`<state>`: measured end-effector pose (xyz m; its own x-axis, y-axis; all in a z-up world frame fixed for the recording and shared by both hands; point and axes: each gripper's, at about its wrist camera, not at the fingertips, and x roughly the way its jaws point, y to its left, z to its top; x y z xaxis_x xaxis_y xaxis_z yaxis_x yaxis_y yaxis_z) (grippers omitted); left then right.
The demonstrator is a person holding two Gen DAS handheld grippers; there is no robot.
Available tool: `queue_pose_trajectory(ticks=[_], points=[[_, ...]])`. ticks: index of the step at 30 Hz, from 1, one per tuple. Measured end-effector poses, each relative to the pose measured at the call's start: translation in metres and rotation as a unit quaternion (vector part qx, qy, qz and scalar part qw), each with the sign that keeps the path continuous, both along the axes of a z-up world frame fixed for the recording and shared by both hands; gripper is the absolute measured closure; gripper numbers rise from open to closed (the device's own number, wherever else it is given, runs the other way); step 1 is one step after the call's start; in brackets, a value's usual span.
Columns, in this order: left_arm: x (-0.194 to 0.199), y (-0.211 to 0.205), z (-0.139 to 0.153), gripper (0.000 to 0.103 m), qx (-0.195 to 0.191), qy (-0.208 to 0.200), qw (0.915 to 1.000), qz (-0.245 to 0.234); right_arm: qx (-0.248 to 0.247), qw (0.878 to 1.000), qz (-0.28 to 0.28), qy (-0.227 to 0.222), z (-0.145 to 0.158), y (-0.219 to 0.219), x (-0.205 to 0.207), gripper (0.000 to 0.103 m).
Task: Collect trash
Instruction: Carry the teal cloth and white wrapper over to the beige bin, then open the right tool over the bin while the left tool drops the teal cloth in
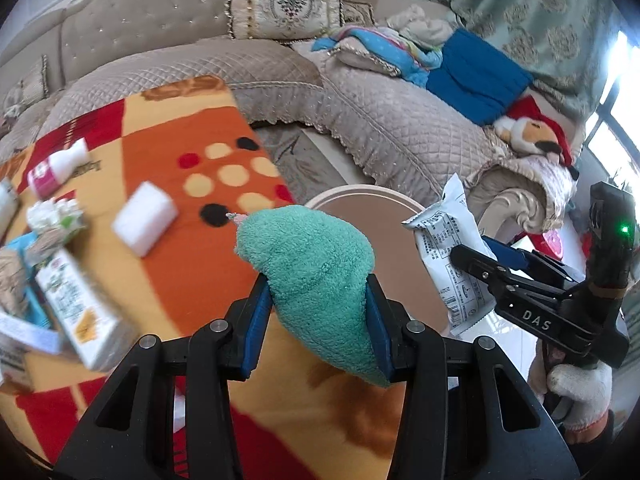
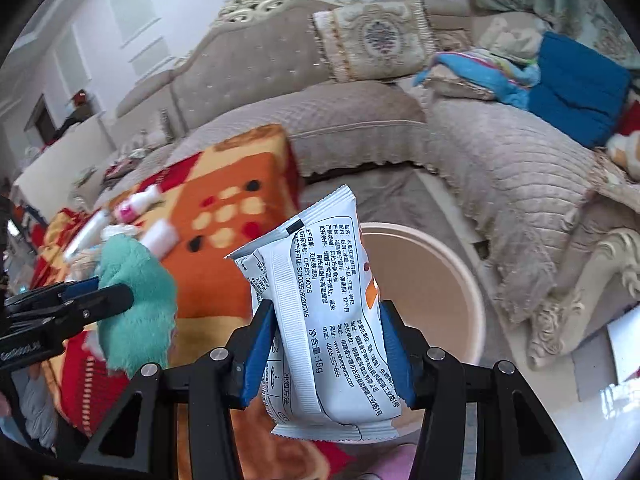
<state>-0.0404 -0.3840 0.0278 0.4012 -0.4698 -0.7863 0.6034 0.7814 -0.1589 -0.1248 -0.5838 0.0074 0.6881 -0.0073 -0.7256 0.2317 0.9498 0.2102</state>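
Holding the packet (image 2: 320, 312) in your right tongs (image 2: 326, 348) and the cloth (image 1: 308, 276) in your left tongs (image 1: 316, 332), centre each above the bin (image 2: 460, 280) before releasing.

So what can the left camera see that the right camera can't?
Only the left wrist view shows the red-hatted plush toy on the sofa and the gloved hand. Only the right wrist view shows the sofa's carved crest. Both show the green fuzzy cloth, white packet, tan bin and patterned blanket.
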Motion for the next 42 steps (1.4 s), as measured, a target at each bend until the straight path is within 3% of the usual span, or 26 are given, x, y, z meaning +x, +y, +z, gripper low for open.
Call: queue_pose_trajectory(ticks=[9, 16, 21, 42], points=[[0.0, -0.043, -0.014, 0.058, 0.02, -0.005, 0.9998, -0.009, 0.002, 0.999, -0.037, 0.026, -0.032, -0.029, 0.007, 0.051], [0.0, -0.048, -0.02, 0.056, 0.017, 0.004, 0.9998, -0.011, -0.005, 0.998, -0.063, 0.028, -0.041, -0.036, 0.008, 0.034], [0.007, -0.043, -0.023, 0.055, 0.003, 0.029, 0.9996, -0.007, -0.007, 0.998, -0.058, 0.028, -0.041, -0.033, 0.009, 0.028], [0.0, -0.036, -0.012, 0.05, -0.034, 0.034, 0.9986, -0.021, 0.0, 0.998, -0.066, 0.006, -0.019, -0.026, -0.012, 0.023]])
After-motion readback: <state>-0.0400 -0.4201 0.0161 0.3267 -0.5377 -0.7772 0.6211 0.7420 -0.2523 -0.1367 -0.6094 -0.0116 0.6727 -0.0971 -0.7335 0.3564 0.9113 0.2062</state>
